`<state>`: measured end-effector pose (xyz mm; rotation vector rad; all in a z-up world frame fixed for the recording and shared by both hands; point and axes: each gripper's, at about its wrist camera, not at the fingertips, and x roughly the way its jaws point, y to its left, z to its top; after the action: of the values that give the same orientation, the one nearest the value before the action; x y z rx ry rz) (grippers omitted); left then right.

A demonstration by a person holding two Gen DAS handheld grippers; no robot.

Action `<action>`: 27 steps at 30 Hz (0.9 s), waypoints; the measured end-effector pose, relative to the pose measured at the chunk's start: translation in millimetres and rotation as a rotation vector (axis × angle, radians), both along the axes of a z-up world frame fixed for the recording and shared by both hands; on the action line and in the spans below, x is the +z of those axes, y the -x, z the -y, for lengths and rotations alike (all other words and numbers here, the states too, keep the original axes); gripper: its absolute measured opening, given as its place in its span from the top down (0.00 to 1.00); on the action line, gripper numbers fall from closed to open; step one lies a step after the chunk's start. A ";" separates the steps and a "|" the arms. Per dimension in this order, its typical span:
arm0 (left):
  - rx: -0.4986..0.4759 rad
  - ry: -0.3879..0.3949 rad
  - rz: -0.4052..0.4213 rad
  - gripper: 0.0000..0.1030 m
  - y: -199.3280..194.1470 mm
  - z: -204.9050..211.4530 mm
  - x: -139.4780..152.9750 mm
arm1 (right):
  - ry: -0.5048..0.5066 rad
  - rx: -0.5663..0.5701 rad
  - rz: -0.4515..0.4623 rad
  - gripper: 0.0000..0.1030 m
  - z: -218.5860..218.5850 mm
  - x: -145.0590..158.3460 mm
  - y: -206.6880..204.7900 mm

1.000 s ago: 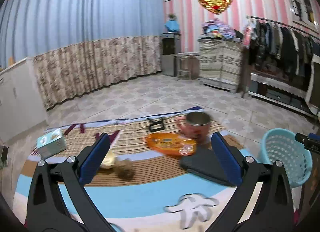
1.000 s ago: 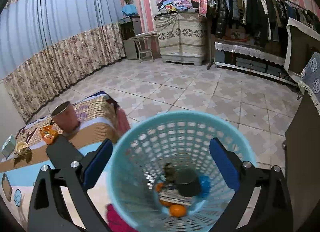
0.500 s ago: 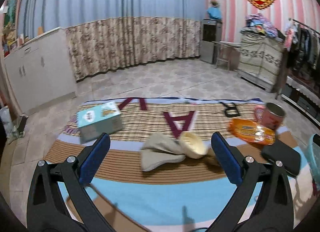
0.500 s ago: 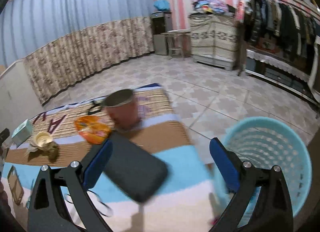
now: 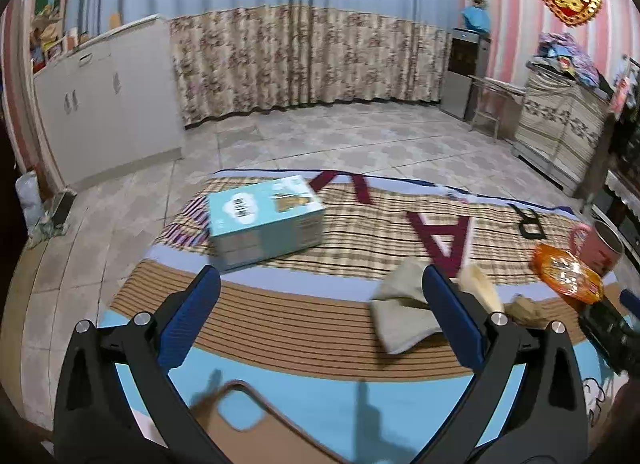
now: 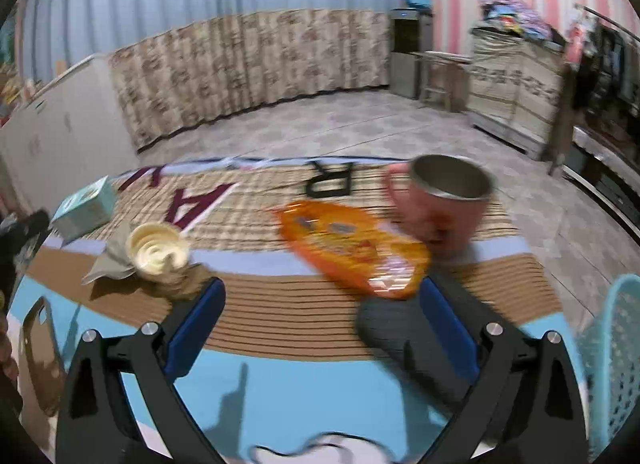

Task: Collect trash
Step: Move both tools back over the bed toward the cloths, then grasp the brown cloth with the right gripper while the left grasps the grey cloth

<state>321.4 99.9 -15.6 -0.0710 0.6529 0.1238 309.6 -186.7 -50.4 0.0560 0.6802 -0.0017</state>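
An orange snack wrapper (image 6: 352,248) lies on the patterned table cloth (image 6: 288,312), just beyond my open right gripper (image 6: 320,324) and right of its centre. A cream paper cup (image 6: 158,250) on its side rests against a crumpled beige napkin (image 6: 110,260) further left. In the left wrist view the napkin (image 5: 400,312) and cup (image 5: 480,292) sit by the right finger of my open left gripper (image 5: 320,318), and the wrapper (image 5: 566,278) lies far right. Neither gripper holds anything. The turquoise trash basket (image 6: 612,368) shows at the right edge.
A light blue tissue box (image 5: 266,219) stands at the table's far left. A pink metal-lined mug (image 6: 444,203) stands behind the wrapper, and a dark flat case (image 6: 404,336) lies in front of it. A clear phone case (image 6: 40,348) lies near the left front edge.
The right gripper swung left from above the basket to over the table. The left gripper also panned left, so the tissue box came towards centre and the wrapper and mug slid to the right edge.
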 end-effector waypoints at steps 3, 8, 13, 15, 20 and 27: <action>0.014 0.023 -0.007 0.05 -3.8 -14.3 -3.7 | 0.009 0.052 -0.021 0.07 -24.3 -9.0 -6.3; 0.016 0.027 -0.018 0.05 -8.4 -26.6 -9.1 | 0.031 0.106 -0.035 0.07 -49.2 -14.8 -13.2; 0.000 0.065 -0.038 0.05 -11.0 -29.0 -13.3 | 0.054 0.131 -0.050 0.09 -64.3 -21.0 -20.4; -0.007 0.061 -0.044 0.05 -11.7 -26.5 -15.2 | 0.052 0.146 -0.063 0.18 -67.0 -23.4 -24.7; -0.034 0.040 -0.070 0.05 -17.0 -13.3 -24.7 | 0.010 0.204 -0.060 0.50 -67.7 -22.4 -24.5; -0.112 0.062 -0.108 0.05 -24.0 16.2 -31.9 | 0.028 0.227 -0.035 0.76 -58.4 -12.6 -11.9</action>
<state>345.4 83.6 -47.5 -0.0872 0.7673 -0.0011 321.5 -128.3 -63.0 -0.0484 0.7181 0.2060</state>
